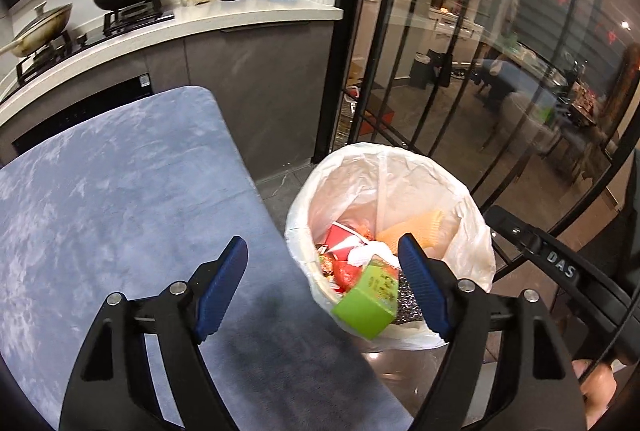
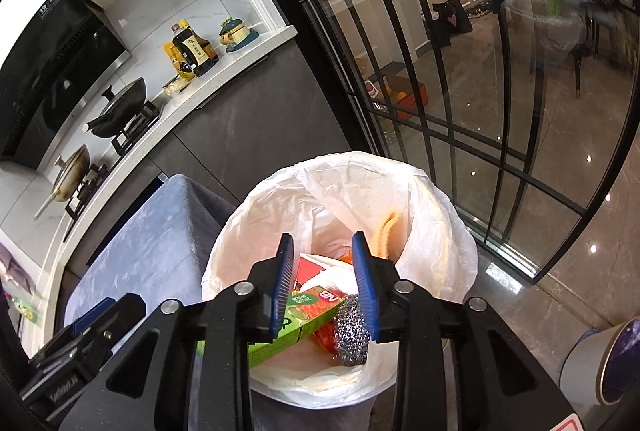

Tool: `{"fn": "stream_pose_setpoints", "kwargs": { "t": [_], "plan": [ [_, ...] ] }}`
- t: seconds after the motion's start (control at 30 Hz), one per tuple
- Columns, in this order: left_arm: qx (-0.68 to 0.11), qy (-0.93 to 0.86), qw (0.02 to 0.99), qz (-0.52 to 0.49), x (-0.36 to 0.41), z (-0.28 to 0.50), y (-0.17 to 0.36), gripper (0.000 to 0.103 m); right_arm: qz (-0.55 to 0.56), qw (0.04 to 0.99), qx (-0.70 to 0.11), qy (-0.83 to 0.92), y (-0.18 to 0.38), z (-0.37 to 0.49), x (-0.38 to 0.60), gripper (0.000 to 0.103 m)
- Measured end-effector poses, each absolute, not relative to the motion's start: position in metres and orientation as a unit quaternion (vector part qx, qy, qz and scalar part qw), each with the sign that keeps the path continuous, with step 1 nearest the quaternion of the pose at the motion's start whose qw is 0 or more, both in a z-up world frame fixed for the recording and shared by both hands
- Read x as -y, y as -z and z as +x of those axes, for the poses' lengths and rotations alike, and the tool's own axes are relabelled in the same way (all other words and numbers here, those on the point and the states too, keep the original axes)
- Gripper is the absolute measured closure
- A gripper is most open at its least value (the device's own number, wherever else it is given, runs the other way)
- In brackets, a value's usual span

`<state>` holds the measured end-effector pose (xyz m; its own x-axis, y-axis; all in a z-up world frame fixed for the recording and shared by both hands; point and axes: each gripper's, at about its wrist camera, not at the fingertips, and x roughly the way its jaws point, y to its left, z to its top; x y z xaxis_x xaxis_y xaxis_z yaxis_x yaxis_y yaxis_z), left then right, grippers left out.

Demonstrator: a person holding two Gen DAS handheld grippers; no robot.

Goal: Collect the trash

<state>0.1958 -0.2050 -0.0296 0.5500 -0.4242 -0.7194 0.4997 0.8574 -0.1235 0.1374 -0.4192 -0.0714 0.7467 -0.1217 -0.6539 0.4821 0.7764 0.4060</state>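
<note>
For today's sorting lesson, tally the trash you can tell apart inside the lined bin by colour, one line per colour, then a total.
Green: 1, the green carton
Silver: 1, the steel wool scourer
Red and white: 1, the red-and-white carton
Yellow-orange: 1, the yellow cloth-like piece
Total: 4 clearly told apart in the bin; crumpled wrappers beneath cannot be counted.

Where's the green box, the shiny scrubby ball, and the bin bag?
Green cardboard box (image 1: 366,305): left wrist view, its near end face.
Shiny steel-wool scrubber (image 2: 352,331): right wrist view, its middle.
White plastic bin bag (image 2: 360,175): right wrist view, far rim.
</note>
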Motion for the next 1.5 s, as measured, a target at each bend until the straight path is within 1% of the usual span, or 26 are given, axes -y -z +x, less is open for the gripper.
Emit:
{"fn": "stream_pose_setpoints", "kwargs": {
  "t": [0.13, 0.2, 0.23, 0.3, 0.5, 0.63, 0.7, 0.8, 0.9, 1.13, 1.2, 1.3, 1.5],
  "plan": [
    [-0.390, 0.251, 0.884, 0.055, 0.198, 0.192, 0.025, 0.029, 0.261, 0.895, -0.318, 0.173, 0.066, 0.135, 0.410, 0.067],
    [-0.387, 0.248, 0.886, 0.061, 0.195, 0.189, 0.023, 0.029, 0.244, 0.899, -0.320, 0.173, 0.062, 0.132, 0.403, 0.061],
    [-0.386, 0.246, 0.887, 0.063, 0.194, 0.187, 0.022, 0.029, 0.236, 0.901, -0.322, 0.173, 0.060, 0.131, 0.399, 0.060],
    [-0.386, 0.242, 0.888, 0.068, 0.191, 0.184, 0.020, 0.023, 0.222, 0.904, -0.323, 0.171, 0.055, 0.128, 0.393, 0.056],
    [-0.389, 0.230, 0.889, 0.070, 0.178, 0.172, 0.014, 0.022, 0.186, 0.911, -0.331, 0.160, 0.043, 0.116, 0.369, 0.047],
    [-0.385, 0.220, 0.893, 0.079, 0.168, 0.162, 0.011, 0.019, 0.169, 0.914, -0.335, 0.154, 0.036, 0.103, 0.354, 0.040],
    [-0.385, 0.212, 0.894, 0.088, 0.163, 0.155, 0.009, 0.017, 0.165, 0.915, -0.337, 0.148, 0.033, 0.098, 0.347, 0.035],
    [-0.384, 0.203, 0.896, 0.093, 0.156, 0.146, 0.008, 0.014, 0.160, 0.916, -0.338, 0.148, 0.030, 0.087, 0.339, 0.030],
    [-0.385, 0.196, 0.897, 0.094, 0.147, 0.138, 0.008, 0.014, 0.153, 0.916, -0.342, 0.145, 0.029, 0.079, 0.331, 0.027],
    [-0.386, 0.181, 0.899, 0.100, 0.130, 0.115, 0.008, 0.011, 0.135, 0.916, -0.351, 0.139, 0.027, 0.055, 0.315, 0.026],
    [-0.387, 0.176, 0.899, 0.104, 0.126, 0.110, 0.008, 0.011, 0.134, 0.915, -0.354, 0.137, 0.026, 0.050, 0.312, 0.022],
    [-0.394, 0.170, 0.897, 0.104, 0.120, 0.103, 0.009, 0.010, 0.125, 0.916, -0.356, 0.138, 0.024, 0.042, 0.306, 0.019],
    [-0.401, 0.161, 0.897, 0.099, 0.110, 0.088, 0.012, 0.010, 0.116, 0.914, -0.360, 0.149, 0.021, 0.028, 0.298, 0.018]
  ]
}}
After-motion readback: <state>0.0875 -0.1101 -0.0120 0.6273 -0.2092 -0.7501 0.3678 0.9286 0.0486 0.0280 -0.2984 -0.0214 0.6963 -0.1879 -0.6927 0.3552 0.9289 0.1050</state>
